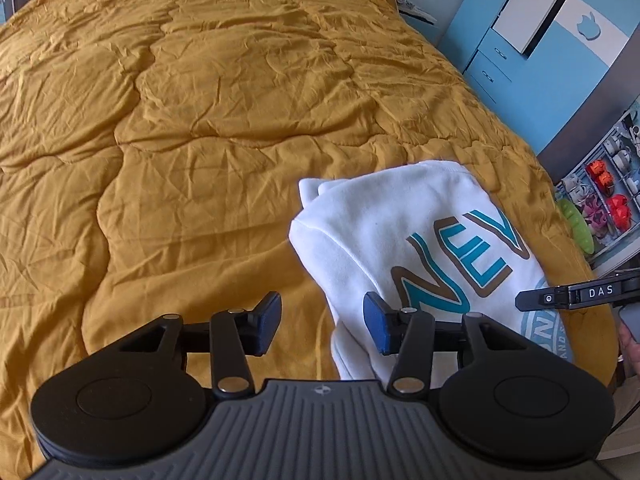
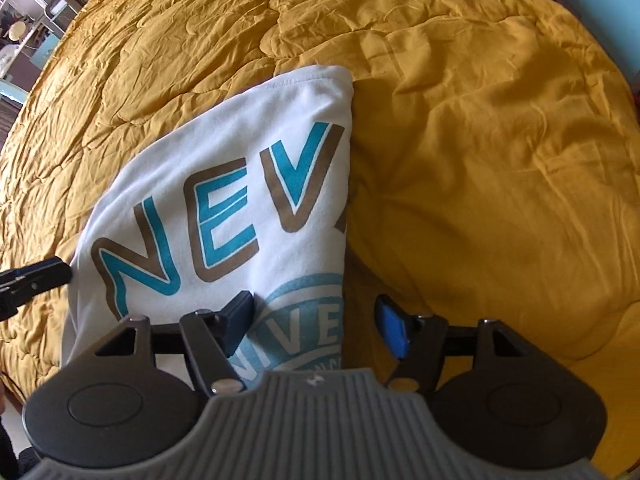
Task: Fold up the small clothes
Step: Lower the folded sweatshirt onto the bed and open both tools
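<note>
Beneath both parted fingers (image 2: pixel 386 330), folded white shirt (image 2: pixel 224 184).

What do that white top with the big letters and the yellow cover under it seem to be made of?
White top: looks like soft knit cotton or fleece, matte with a faintly fuzzy surface; its teal and brown letters look printed flat. Yellow cover: looks like a padded quilt in thin woven cloth, puffy between stitched seams and finely creased, with a slight sheen. The exact fibre cannot be told.

Both tongs point steeply downward with their jaws parted and nothing pinched between the blue pads. The left tongs (image 1: pixel 322 320) stand moderately wide; the right tongs (image 2: pixel 316 320) stand wider. The right tongs' dark tip shows at the left view's right edge.
</note>
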`<move>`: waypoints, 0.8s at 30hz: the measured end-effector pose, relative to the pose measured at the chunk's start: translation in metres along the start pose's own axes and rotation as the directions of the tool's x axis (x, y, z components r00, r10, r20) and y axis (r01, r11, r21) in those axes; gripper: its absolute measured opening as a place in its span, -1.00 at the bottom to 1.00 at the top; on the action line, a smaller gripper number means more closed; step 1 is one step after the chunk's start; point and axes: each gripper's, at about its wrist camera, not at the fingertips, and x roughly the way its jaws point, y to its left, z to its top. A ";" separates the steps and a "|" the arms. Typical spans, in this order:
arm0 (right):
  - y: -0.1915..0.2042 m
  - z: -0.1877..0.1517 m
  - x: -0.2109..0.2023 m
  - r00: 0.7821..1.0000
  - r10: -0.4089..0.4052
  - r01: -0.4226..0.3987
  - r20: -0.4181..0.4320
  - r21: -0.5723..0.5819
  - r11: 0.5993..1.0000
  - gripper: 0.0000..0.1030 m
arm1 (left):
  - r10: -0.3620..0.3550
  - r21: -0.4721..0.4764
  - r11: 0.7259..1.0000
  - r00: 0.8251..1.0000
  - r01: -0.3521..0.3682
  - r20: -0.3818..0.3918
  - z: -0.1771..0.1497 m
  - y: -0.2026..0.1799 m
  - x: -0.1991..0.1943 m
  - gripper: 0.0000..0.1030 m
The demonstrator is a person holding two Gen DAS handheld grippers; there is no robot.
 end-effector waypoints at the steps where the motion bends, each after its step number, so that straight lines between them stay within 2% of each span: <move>1: 0.004 -0.002 -0.003 1.000 -0.027 0.027 0.006 -0.005 1.000 0.19 | 0.019 0.008 1.000 1.000 -0.019 0.019 0.001 -0.001 -0.005 0.05; 5: 0.025 -0.011 -0.022 0.982 -0.178 0.178 0.065 0.002 0.984 0.19 | 0.035 0.046 0.998 0.996 -0.039 0.081 0.002 0.002 -0.028 0.05; 8: 0.044 -0.022 -0.046 0.947 -0.292 0.294 0.132 -0.001 0.956 0.20 | 0.044 0.076 0.996 0.991 -0.054 0.126 -0.001 0.005 -0.046 0.08; 10: 0.057 -0.031 -0.061 0.924 -0.337 0.343 0.179 0.001 0.939 0.21 | 0.057 0.092 0.993 0.986 -0.072 0.158 -0.003 0.008 -0.058 0.21; 12: 0.073 -0.044 -0.079 0.911 -0.337 0.346 0.237 0.004 0.938 0.25 | 0.070 0.121 0.988 0.977 -0.096 0.200 -0.008 0.008 -0.070 0.29; 15: 0.102 -0.075 -0.107 0.896 -0.286 0.293 0.340 0.032 0.955 0.34 | 0.058 0.160 0.982 0.970 -0.098 0.237 -0.017 0.009 -0.083 0.44; 17: 0.125 -0.097 -0.117 0.872 -0.282 0.289 0.400 0.043 0.956 0.49 | 0.033 0.169 0.983 0.969 -0.076 0.245 -0.026 0.011 -0.091 0.45; 20: 0.155 -0.131 -0.120 0.832 -0.311 0.293 0.460 0.111 0.950 0.55 | 0.061 0.143 0.985 0.964 -0.101 0.259 -0.040 0.014 -0.100 0.45; 24: 0.184 -0.163 -0.102 0.841 -0.324 0.296 0.433 0.131 0.946 0.57 | 0.071 0.144 0.983 0.954 -0.117 0.291 -0.060 0.015 -0.107 0.51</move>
